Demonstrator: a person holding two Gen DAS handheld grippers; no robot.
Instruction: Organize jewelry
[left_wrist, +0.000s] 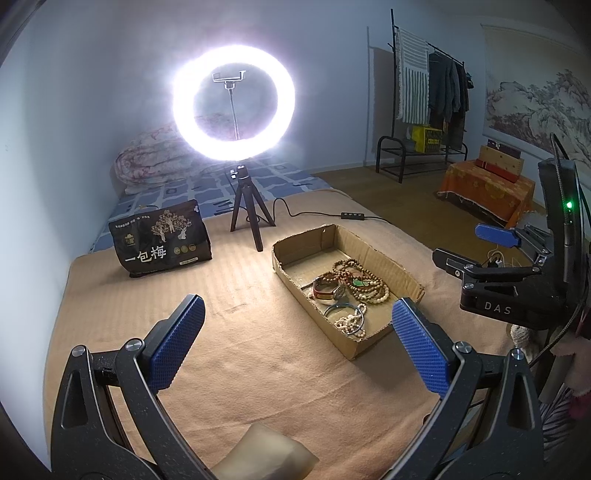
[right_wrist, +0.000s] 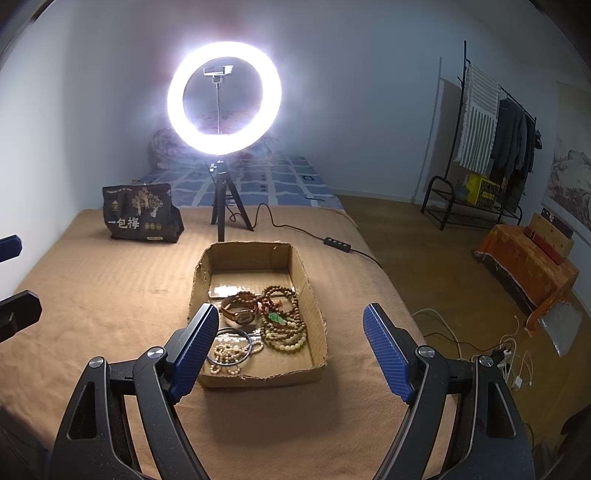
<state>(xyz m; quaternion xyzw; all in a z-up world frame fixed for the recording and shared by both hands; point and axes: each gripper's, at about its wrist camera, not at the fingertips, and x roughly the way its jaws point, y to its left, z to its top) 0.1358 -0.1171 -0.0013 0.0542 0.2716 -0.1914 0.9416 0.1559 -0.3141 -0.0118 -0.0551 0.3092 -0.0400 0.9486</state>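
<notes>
A shallow cardboard box (right_wrist: 314, 295) lies on the bed (right_wrist: 110, 314) near its right edge, in front of a lit ring light (right_wrist: 224, 98) on a small tripod. Inside, toward the box's near end, sit wooden bead strands (right_wrist: 286, 325) with a green pendant (right_wrist: 277, 317), a wristwatch (right_wrist: 240, 312), a metal bangle (right_wrist: 229, 347) and pale beads (right_wrist: 231, 352). The left gripper (left_wrist: 299, 332) and right gripper (right_wrist: 291, 349) both hover above the bed, jaws spread wide and holding nothing. A black snack bag (right_wrist: 142, 214) stands near the bed's left edge.

you see a tan ribbed blanket (right_wrist: 110, 295), a brown cardboard box (right_wrist: 317, 317), brown and cream beads (right_wrist: 284, 332) with a green pendant (right_wrist: 277, 318), a black bag (left_wrist: 160, 240) with gold trees, and blue cross-hatched pads (left_wrist: 177, 343).
</notes>
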